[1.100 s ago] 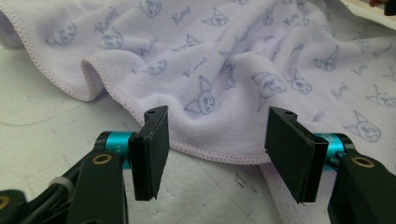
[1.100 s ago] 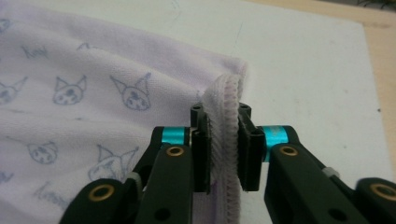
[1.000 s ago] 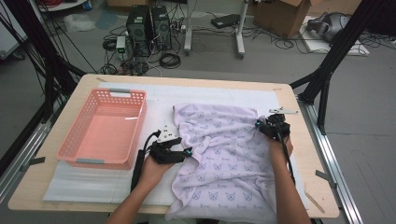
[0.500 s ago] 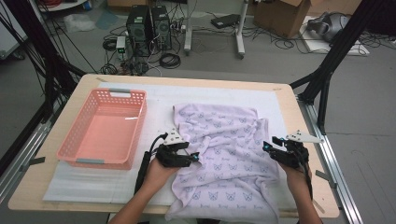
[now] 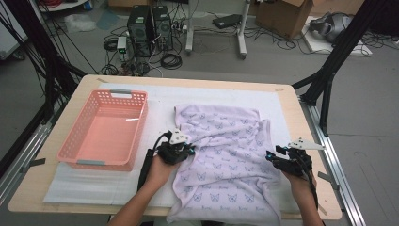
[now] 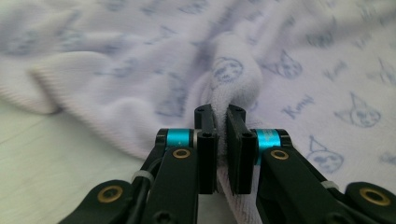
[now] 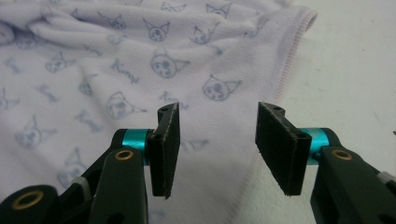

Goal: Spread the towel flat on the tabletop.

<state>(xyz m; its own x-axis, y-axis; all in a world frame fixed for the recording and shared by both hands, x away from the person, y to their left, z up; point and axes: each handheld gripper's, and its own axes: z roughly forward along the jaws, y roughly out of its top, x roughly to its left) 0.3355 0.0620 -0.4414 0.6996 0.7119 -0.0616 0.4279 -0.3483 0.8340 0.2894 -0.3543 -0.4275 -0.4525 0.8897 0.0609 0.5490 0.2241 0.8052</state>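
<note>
Left gripper view: left gripper (image 6: 222, 116) is clamped on a pinched fold of the lavender cat-print towel (image 5: 226, 155) (spread mid-desk, right of the pink basket (image 5: 104, 129)), likely anchoring it. Right gripper (image 7: 217, 126), having just widened, gapes empty above the towel's right hem.

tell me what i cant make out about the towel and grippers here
- High view: the towel's near edge hangs over the table front, cut off by the frame.
- Left gripper view: the left gripper hides the pinched fold's underside; the far print is blurred.
- Right gripper view: the right gripper hides the hem below it.
</note>
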